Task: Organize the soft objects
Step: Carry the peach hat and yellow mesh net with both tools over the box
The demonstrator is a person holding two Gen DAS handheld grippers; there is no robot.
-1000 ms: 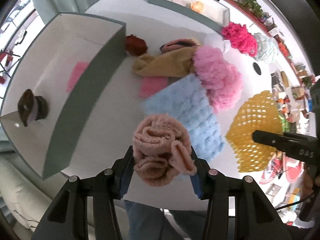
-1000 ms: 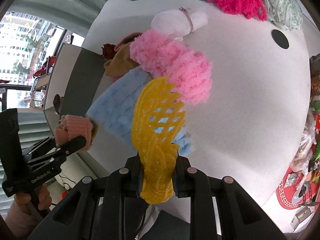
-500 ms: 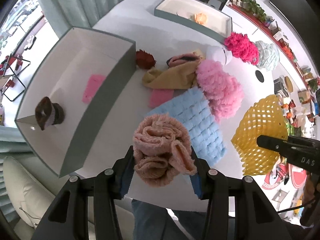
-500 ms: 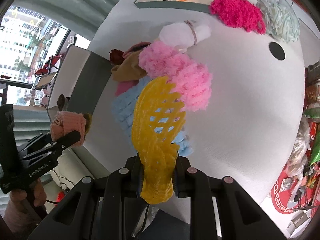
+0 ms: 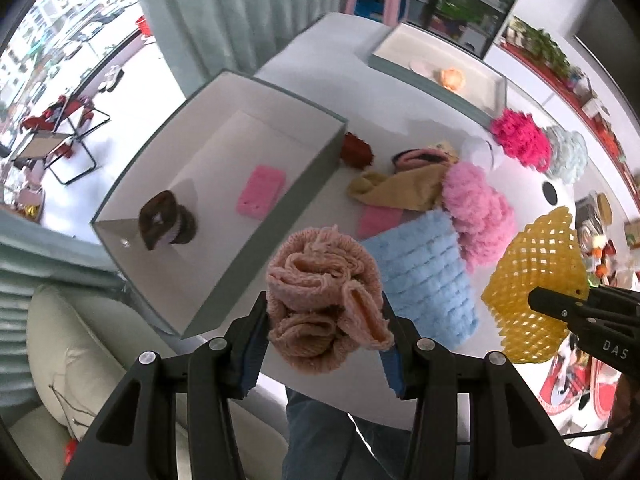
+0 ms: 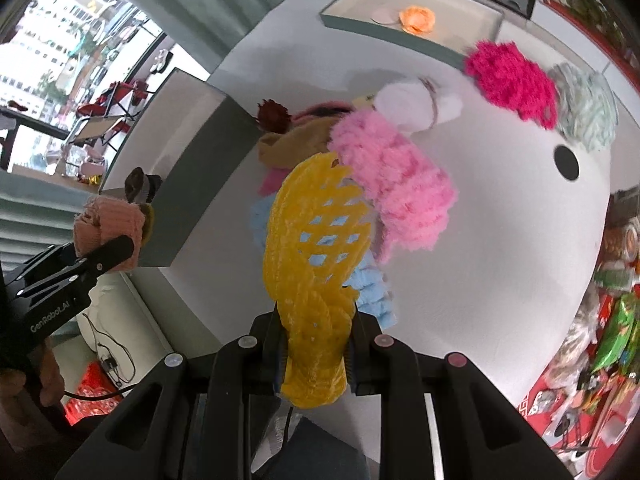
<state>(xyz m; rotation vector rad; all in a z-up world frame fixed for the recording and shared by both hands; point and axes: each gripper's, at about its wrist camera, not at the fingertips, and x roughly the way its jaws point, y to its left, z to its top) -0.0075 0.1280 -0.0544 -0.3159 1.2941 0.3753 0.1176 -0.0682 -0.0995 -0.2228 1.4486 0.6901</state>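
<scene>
Two soft things are up in the air, one in each gripper.

Both hands have lifted higher above the white table [image 5: 516, 168]. The left gripper [image 5: 326, 320] squeezes a peach knit bundle [image 5: 324, 300], and the right gripper [image 6: 314, 354] is clamped on a yellow foam net [image 6: 316, 248]. Maybe they go to the grey box [image 5: 288, 216] next. Its near inside corner is hidden.

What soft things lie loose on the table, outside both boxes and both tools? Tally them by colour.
Pink: 3 (fluffy piece, flat pad, pink-rimmed piece)
Magenta puff: 1
Dark red puff: 1
Mustard cloth: 1
Light blue cloth: 1
White bundle: 1
Pale green puff: 1
Total: 9
</scene>
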